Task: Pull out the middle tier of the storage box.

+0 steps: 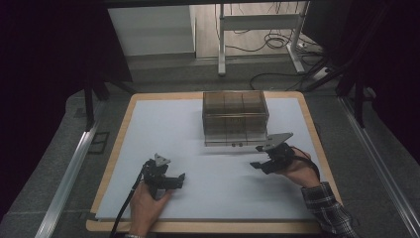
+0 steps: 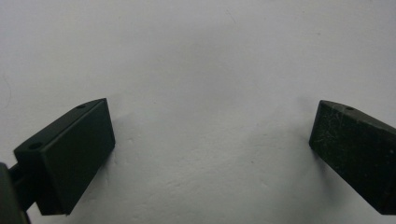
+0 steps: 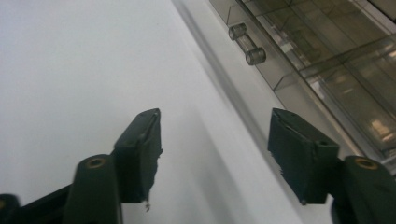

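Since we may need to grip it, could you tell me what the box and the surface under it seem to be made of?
The box looks like smoke-tinted clear plastic, glossy: its inner dividers show through the walls, and highlights glint on it in the right gripper view. The white sheet looks matte, perhaps paper or thin board. The table edge looks like pale wood.

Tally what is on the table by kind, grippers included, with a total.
Clear box: 1
White sheet: 1
Grippers: 2, the left gripper and the right gripper, both open and holding nothing
Total: 4
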A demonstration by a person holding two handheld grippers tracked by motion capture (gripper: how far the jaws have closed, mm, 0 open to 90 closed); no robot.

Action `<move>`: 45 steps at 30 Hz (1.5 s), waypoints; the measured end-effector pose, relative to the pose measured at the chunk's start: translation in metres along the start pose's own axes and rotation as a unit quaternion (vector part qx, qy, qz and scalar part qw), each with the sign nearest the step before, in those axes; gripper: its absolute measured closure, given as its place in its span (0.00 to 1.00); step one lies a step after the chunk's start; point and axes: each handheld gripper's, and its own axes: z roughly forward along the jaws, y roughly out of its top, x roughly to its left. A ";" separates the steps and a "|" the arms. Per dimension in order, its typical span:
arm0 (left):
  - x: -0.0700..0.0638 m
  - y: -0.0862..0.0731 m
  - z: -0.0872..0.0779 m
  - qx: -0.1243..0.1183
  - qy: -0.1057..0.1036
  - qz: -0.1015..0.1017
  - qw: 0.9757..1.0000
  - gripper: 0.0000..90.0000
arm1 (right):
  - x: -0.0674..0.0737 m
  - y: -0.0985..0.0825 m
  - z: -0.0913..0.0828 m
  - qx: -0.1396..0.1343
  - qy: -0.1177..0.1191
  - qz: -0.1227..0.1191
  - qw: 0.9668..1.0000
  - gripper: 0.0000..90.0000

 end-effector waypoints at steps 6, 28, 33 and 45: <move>0.000 0.000 0.000 0.000 0.000 0.000 1.000 0.00 | 0.004 -0.006 -0.002 -0.003 -0.008 0.017 1.000 0.24; 0.000 0.000 0.000 0.000 0.000 0.000 1.000 0.00 | 0.027 -0.031 -0.008 -0.010 -0.029 0.058 0.998 0.01; 0.000 0.000 0.000 0.000 0.000 0.000 1.000 0.00 | 0.030 -0.043 -0.006 -0.016 -0.035 0.074 0.997 0.00; 0.000 0.000 0.000 -0.001 0.000 0.000 1.000 0.00 | 0.039 -0.059 -0.006 -0.011 -0.043 0.083 0.996 0.00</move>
